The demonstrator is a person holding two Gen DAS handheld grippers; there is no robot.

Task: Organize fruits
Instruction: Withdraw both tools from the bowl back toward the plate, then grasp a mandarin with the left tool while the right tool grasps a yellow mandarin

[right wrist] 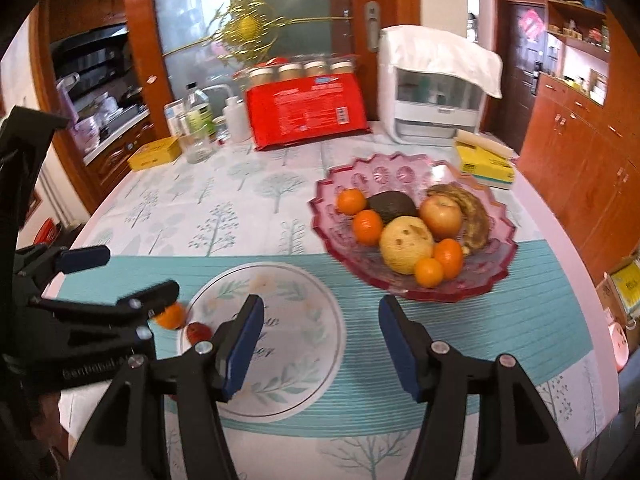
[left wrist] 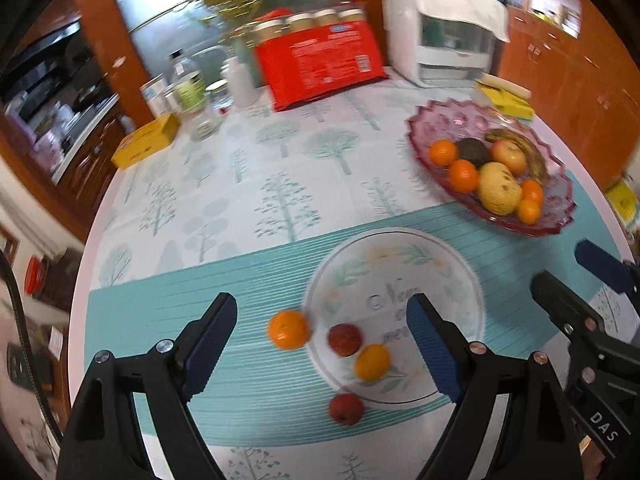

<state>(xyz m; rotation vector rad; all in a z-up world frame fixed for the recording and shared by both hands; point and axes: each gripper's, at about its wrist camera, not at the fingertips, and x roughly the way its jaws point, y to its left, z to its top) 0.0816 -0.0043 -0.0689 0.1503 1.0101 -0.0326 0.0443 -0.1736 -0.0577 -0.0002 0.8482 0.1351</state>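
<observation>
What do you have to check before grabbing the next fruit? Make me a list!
1. Left gripper empty, jaws apart: ok.
2. Right gripper empty, jaws apart: ok.
3. Small orange mandarin beside the white floral plate is unblocked: ok.
4. Small red fruit at the plate's near edge is reachable: ok.
5. Pink scalloped glass bowl has free space: ok.
6. Loose fruits lying still: cannot tell, picture blurred.

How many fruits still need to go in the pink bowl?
Done: the pink bowl already holds many fruits. In hand: nothing; the left gripper and right gripper are both empty. Left: two oranges and two red fruits by the plate.
</observation>
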